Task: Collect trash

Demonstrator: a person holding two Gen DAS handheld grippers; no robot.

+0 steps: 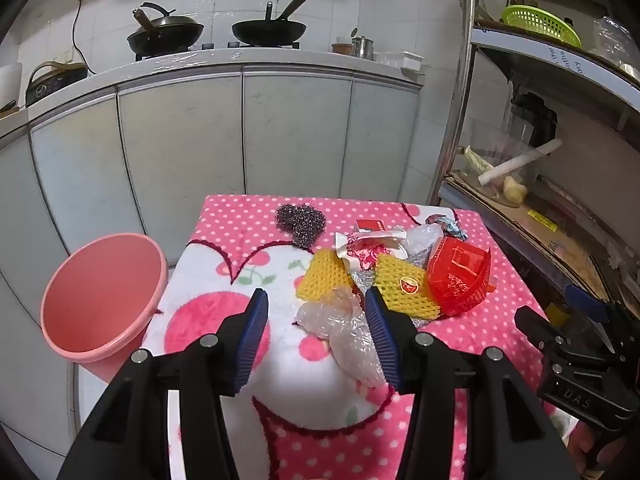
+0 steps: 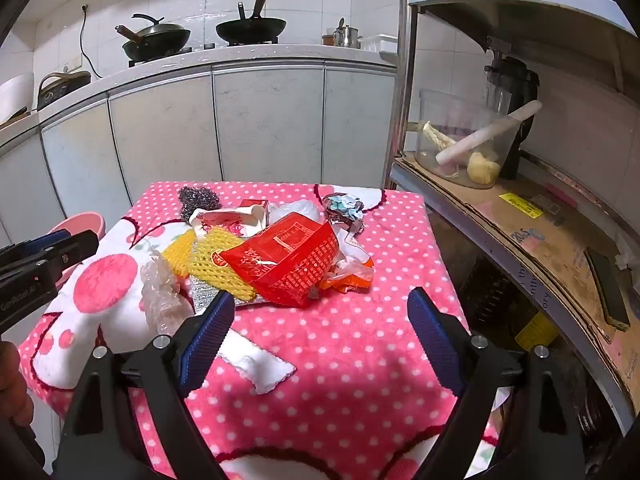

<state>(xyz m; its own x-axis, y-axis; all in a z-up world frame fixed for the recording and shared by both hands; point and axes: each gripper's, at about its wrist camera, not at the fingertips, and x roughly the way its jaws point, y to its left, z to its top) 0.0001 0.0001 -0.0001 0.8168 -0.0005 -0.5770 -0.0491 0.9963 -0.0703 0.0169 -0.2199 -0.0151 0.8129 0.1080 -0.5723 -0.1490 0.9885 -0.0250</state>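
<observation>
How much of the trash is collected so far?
Nothing looks collected: what shows of the pink bin is empty. The left tool is open around the clear plastic wrap; the right tool hangs open. The red wrapper and yellow foam nets remain.

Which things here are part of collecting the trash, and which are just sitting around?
For the job: pink bin, clear plastic bag, yellow foam nets, red wrapper, crumpled blue-and-silver wrapper.

Lying about: woks, kettle, green basket, steel scourer.
</observation>
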